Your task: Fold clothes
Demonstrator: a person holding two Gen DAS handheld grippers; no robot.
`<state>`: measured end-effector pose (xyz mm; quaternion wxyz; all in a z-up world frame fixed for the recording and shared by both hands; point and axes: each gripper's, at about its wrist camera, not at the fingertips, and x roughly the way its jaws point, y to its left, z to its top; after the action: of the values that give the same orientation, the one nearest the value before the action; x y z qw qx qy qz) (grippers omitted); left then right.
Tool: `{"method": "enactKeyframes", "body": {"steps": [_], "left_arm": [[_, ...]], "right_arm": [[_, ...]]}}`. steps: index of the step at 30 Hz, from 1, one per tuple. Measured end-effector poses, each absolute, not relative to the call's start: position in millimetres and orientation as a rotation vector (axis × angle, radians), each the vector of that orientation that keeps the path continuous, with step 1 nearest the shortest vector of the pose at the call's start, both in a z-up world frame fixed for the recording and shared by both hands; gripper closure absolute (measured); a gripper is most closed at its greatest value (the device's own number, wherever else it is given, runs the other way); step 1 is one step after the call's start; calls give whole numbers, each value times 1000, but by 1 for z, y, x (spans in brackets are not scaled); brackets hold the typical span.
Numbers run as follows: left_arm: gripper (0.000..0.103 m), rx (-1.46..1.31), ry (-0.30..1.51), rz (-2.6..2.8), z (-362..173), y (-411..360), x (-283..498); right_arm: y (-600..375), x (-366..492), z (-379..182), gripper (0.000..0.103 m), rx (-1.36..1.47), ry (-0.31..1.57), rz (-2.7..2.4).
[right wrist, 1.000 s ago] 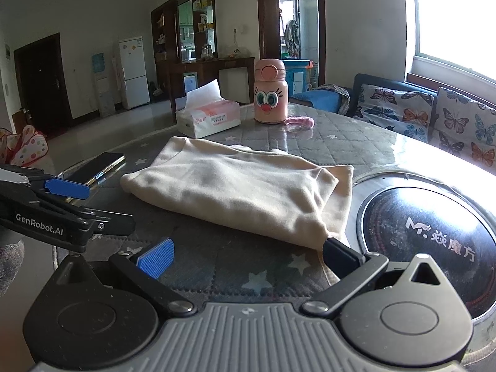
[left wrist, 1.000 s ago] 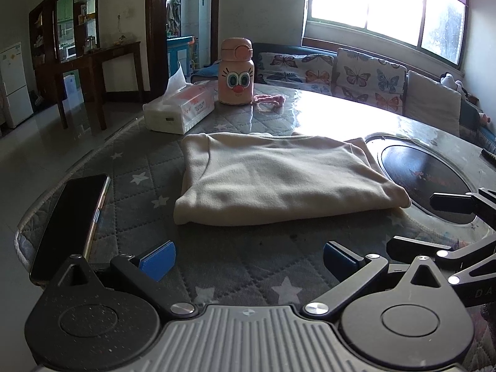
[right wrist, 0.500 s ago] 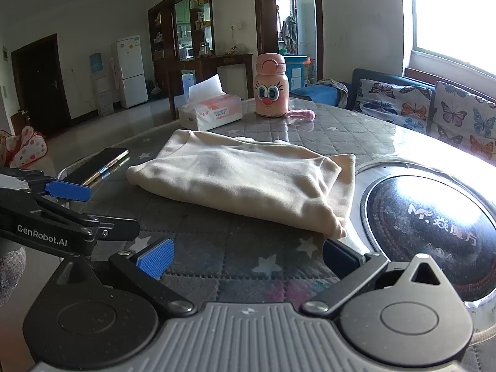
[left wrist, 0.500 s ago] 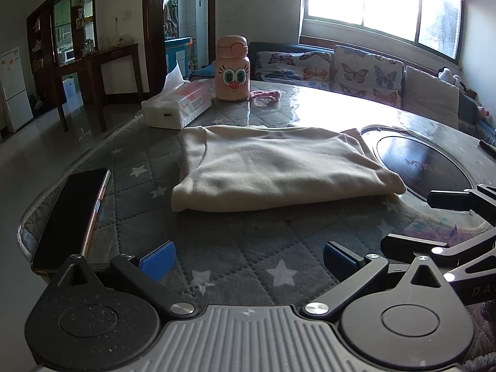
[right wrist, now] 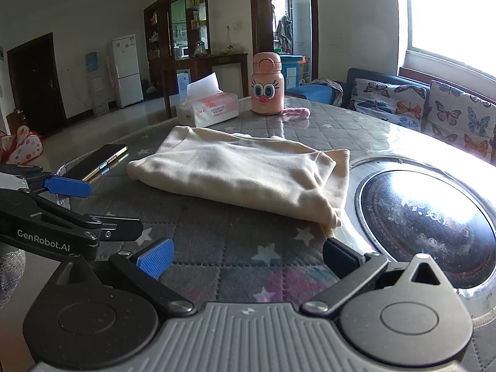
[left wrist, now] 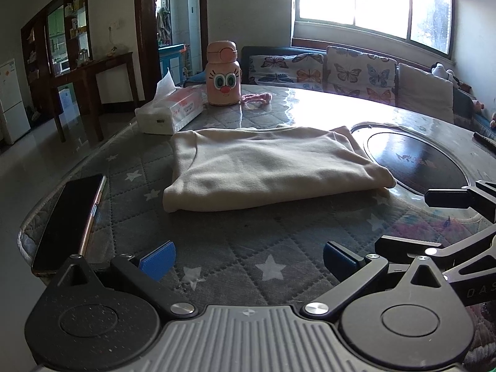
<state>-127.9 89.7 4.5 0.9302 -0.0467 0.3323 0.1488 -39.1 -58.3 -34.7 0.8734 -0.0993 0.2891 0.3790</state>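
Folded cream garment (left wrist: 266, 173) flat, long axis left-right; left claw (left wrist: 248, 259), right claw (right wrist: 248, 257) released.

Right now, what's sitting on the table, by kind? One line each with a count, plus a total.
Folded cream garment: 1
Phone: 1
Tissue box: 1
Pink cartoon-face bottle: 1
Small pink item beside the bottle: 1
Round dark cooktop set in the table: 1
Total: 6

A home living room: butterfly-cushioned sofa (left wrist: 341, 71), fridge (right wrist: 126, 69), round table (left wrist: 217, 232).
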Motion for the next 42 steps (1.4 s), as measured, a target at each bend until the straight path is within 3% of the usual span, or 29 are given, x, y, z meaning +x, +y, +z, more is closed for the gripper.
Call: {"method": "enactKeyframes", "body": {"steps": [42], "left_arm": [[0,-92,694,322,-2,94,-117]], "right_arm": [[-51,-31,-40,0,-206,630,800]]}}
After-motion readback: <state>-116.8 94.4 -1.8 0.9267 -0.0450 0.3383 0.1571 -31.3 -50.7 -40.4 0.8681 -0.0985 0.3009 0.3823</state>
